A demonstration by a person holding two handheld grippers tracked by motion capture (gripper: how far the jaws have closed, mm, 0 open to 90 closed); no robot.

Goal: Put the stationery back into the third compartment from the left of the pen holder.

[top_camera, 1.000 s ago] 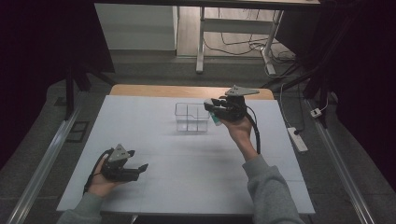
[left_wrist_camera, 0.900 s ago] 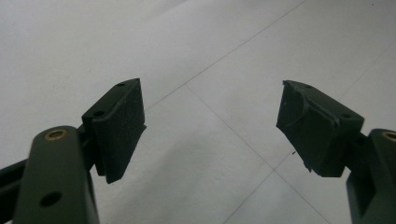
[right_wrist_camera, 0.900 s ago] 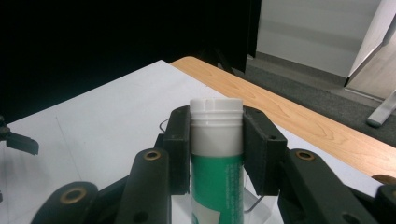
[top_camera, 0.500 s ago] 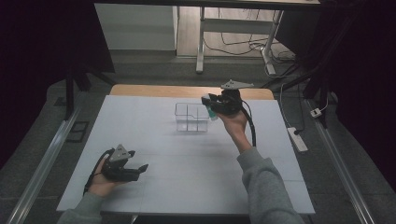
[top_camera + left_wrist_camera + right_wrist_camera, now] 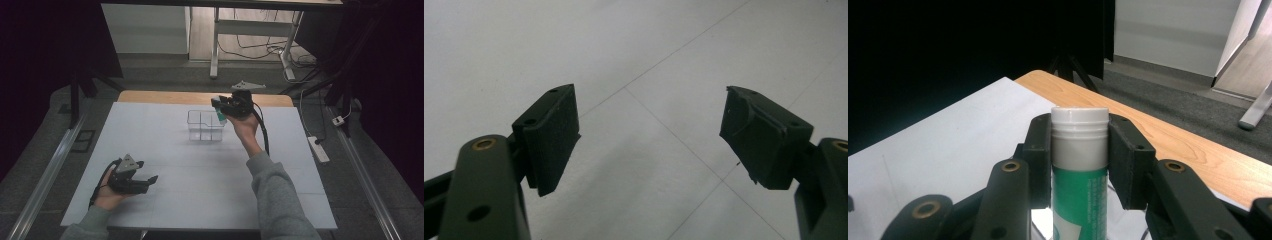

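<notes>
My right gripper (image 5: 220, 107) is raised over the right end of a clear plastic divided box (image 5: 205, 125) at the back of the table. It is shut on a green tube with a white cap (image 5: 221, 116). In the right gripper view the tube (image 5: 1079, 170) stands upright between the two pads, cap at the top. My left gripper (image 5: 150, 181) rests low near the table's front left, held in a hand, pointing right. In the left gripper view its jaws stand wide apart with nothing between them (image 5: 649, 135), over the white table sheet.
The white table sheet (image 5: 200, 170) has a wooden edge (image 5: 165, 97) at the back. A power strip (image 5: 318, 149) lies on the floor at the right. Metal rails (image 5: 45, 175) run along both sides. Desk legs and cables stand beyond the table.
The right gripper has lifted and moved a little back and up with the tube, above the clear box's right end. The left gripper has stayed in place.
</notes>
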